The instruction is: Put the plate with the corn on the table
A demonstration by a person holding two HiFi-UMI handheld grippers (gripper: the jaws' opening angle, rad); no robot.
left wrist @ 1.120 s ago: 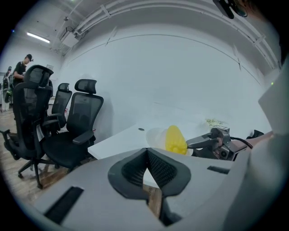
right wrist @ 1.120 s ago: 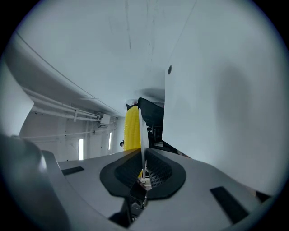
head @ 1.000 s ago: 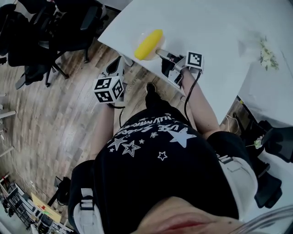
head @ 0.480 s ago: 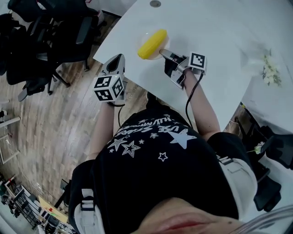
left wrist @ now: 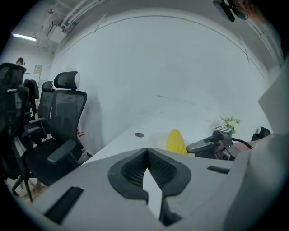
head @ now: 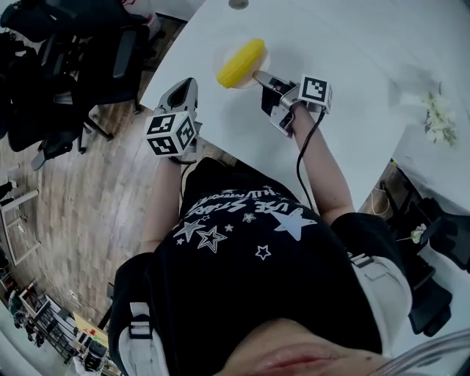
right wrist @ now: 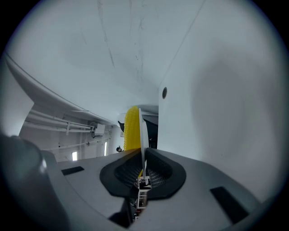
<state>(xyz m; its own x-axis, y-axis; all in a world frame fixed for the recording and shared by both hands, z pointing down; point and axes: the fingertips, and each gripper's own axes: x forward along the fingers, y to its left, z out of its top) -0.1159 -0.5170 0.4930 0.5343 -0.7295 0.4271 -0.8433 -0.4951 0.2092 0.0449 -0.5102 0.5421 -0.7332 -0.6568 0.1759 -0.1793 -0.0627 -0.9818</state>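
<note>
A yellow corn cob (head: 241,62) lies on a pale round plate (head: 255,53) over the white table (head: 352,44), near its left corner. My right gripper (head: 257,75) is shut on the plate's near rim. In the right gripper view the thin plate (right wrist: 141,131) stands edge-on between the pads, with the corn (right wrist: 131,128) beside it. Whether the plate touches the table I cannot tell. My left gripper (head: 188,84) hangs by the table's edge, shut and holding nothing. The left gripper view (left wrist: 146,151) shows the corn (left wrist: 176,140) and the right gripper (left wrist: 204,146) ahead of it.
Black office chairs (head: 81,59) stand on the wooden floor (head: 88,205) to the left of the table. A round cable hole (head: 237,4) sits in the table beyond the plate. A small green sprig (head: 439,117) lies at the far right.
The right gripper has carried the plate with the corn farther in over the table, away from its edge. The left gripper has come up closer to the table's edge.
</note>
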